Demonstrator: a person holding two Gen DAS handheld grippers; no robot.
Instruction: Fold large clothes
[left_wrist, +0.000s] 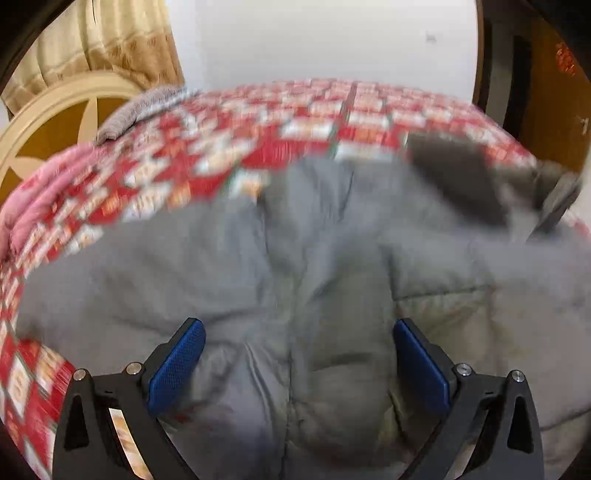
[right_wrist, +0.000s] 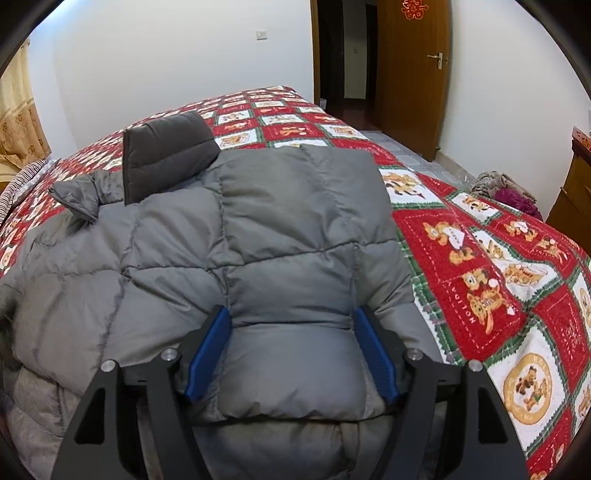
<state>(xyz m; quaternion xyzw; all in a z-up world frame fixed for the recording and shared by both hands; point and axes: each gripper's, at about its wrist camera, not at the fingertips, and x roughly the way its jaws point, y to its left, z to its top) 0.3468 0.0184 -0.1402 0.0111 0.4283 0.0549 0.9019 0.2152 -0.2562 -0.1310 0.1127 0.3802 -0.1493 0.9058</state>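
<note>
A grey quilted puffer jacket (right_wrist: 277, 221) lies on a bed covered by a red patchwork quilt (right_wrist: 480, 258), and its darker grey collar (right_wrist: 166, 147) stands up at the far end. My right gripper (right_wrist: 292, 312) is open low over the near hem, its blue pads (right_wrist: 210, 354) on either side of a puffy fold that bulges between them. In the blurred left wrist view, my left gripper (left_wrist: 298, 325) hangs wide open above the jacket (left_wrist: 258, 266), with nothing gripped. The dark collar (left_wrist: 454, 177) shows at the far right, on the quilt (left_wrist: 221, 147).
A striped grey cloth (left_wrist: 140, 110) and a pink blanket (left_wrist: 44, 192) lie at the head of the bed, by a round headboard (left_wrist: 55, 122) and a curtain (left_wrist: 110, 44). Beyond the bed's right edge are a pile of clothes (right_wrist: 506, 192), a wooden cabinet (right_wrist: 576, 184) and an open door (right_wrist: 413, 74).
</note>
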